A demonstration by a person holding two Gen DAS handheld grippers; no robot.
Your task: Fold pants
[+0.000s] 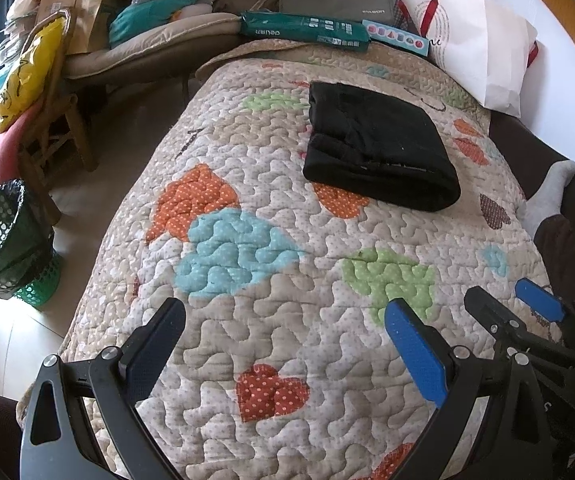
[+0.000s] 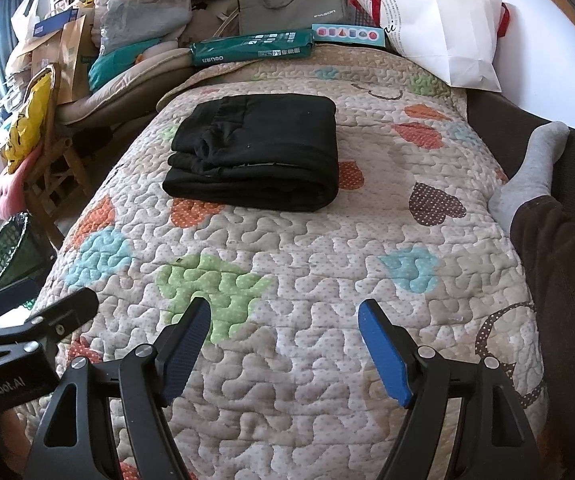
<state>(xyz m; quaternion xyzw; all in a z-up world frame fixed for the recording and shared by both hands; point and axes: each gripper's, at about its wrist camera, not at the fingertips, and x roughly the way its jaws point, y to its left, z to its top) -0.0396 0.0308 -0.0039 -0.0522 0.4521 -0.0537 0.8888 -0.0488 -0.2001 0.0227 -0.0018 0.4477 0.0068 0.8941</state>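
Black pants [image 1: 379, 146] lie folded into a compact rectangle on the far half of a quilted heart-pattern bedspread [image 1: 271, 320]; they also show in the right wrist view [image 2: 255, 152]. My left gripper [image 1: 285, 316] is open and empty, held low over the near part of the quilt, well short of the pants. My right gripper [image 2: 283, 318] is open and empty too, beside the left one; it shows at the right edge of the left wrist view [image 1: 507, 300]. Part of the left gripper [image 2: 27, 320] shows at the left of the right wrist view.
A green box [image 2: 251, 50], a grey bag [image 2: 291, 4] and a white paper bag [image 2: 439, 24] stand at the far edge. A person's leg in a grey sock [image 2: 531, 176] lies at the right. A wooden chair [image 1: 47, 128] and a green basket [image 1: 3, 232] stand left of the bed.
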